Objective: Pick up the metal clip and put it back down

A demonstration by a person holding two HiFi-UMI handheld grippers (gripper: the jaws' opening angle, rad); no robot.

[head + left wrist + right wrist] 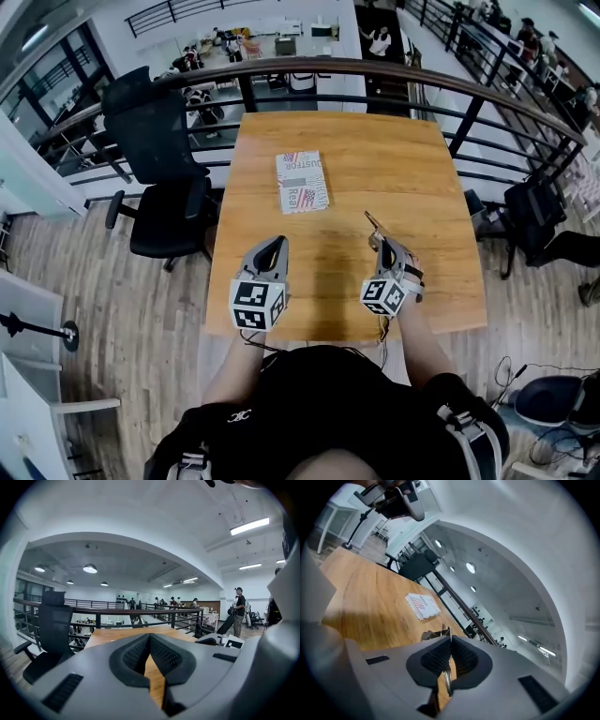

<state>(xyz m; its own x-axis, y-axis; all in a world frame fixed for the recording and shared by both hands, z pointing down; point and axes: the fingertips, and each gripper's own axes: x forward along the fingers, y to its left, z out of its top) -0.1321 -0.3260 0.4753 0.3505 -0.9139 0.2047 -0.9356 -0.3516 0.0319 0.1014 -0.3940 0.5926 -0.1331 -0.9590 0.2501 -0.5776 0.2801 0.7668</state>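
My right hand-held gripper [379, 240] pinches the metal clip [371, 223], which juts past its tips over the worktop [422, 169]. My left hand-held gripper [271, 247] is pressed together with nothing in it. Open wood stretches ahead to the booklet [302, 181], and the near edge is just behind.

Wooden table [412, 187] bare on its right half, flat printed packet [302, 181] left of centre, black railing [375, 67] just behind the far edge, office chair [159, 178] at the left edge, metal clip [372, 223] jutting from the right gripper [380, 242]

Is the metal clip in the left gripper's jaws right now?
No, the left gripper is shut on nothing, while the metal clip is pinched by the right gripper.
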